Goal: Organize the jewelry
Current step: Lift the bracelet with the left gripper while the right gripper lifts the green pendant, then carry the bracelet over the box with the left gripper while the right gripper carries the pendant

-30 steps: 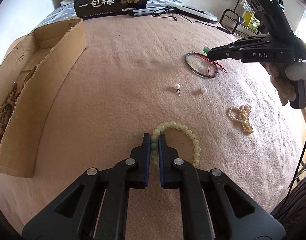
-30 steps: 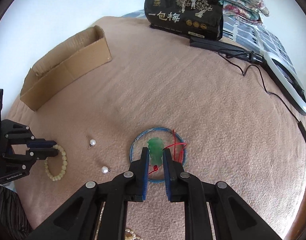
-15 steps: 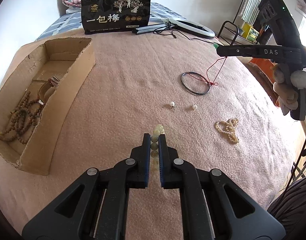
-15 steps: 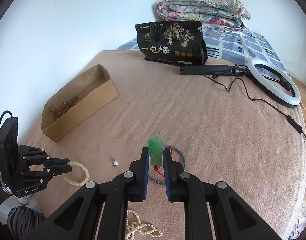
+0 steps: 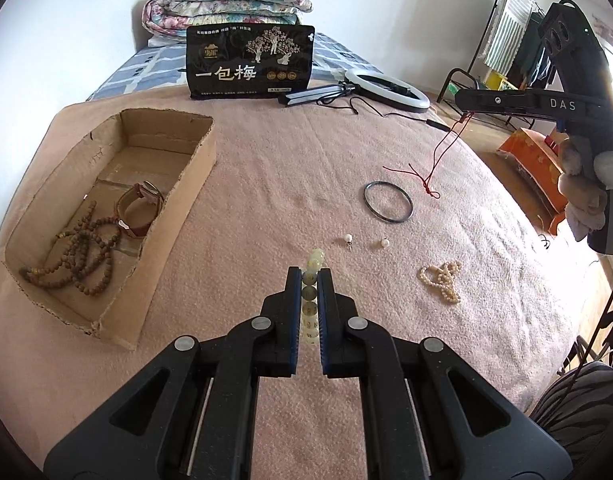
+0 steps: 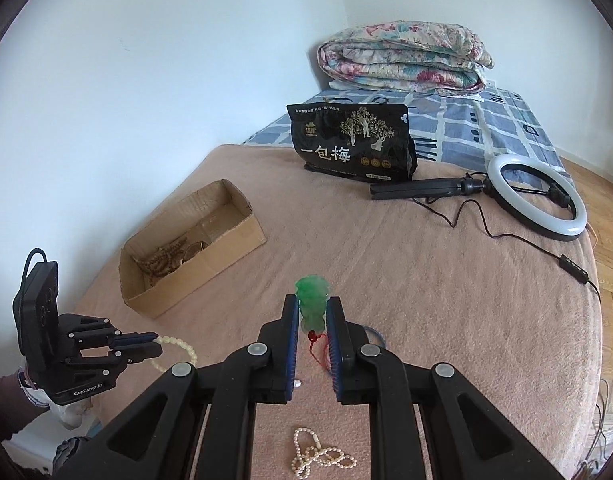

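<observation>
Left tongs [image 5: 310,280] are clamped on a pale bead bracelet [image 5: 313,264]; right tongs [image 6: 312,312] pinch a green jade pendant [image 6: 312,300], its red cord [image 5: 438,156] dangling above the bed [image 5: 286,168]. Both hang clear of it. Carry each over the cardboard box [image 5: 166,216], lower inside, then release so nothing snags the rim.

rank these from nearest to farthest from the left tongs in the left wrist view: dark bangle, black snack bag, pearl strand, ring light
1. pearl strand, on the blanket, right of the left tongs
2. dark bangle, farther up, right of centre
3 and 4. black snack bag, standing at the back, and ring light, back right: too close to call
</observation>
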A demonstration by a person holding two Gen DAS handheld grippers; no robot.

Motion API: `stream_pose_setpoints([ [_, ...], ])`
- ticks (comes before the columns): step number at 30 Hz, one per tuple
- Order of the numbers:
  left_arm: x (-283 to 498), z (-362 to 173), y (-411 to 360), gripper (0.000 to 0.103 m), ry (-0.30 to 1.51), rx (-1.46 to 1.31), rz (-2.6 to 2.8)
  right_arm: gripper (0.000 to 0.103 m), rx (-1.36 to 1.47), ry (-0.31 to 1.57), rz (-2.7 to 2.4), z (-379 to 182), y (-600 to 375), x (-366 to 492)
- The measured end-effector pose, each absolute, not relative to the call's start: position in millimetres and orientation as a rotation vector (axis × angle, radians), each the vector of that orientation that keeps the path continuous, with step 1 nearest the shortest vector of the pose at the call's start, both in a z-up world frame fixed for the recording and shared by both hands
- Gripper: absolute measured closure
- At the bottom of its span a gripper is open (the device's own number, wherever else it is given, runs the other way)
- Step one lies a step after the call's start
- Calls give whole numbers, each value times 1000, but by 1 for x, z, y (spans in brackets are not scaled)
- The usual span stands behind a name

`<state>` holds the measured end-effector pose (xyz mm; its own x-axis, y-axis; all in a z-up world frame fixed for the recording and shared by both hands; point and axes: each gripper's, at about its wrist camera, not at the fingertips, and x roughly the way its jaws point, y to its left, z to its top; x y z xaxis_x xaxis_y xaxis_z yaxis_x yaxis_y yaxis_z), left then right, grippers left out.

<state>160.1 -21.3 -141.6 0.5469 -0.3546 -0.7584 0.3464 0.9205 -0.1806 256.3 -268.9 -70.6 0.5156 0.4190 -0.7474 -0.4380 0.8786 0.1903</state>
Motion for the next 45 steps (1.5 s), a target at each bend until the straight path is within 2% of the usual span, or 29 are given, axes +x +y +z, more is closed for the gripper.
stream_pose_setpoints([
  [22,178,-83,57,98,762,-61,-291,91,4,870,567,-39,-201,252],
  [45,260,-89,130,98,746,-83,-189,91,3,852,643,-44,-96,321],
])
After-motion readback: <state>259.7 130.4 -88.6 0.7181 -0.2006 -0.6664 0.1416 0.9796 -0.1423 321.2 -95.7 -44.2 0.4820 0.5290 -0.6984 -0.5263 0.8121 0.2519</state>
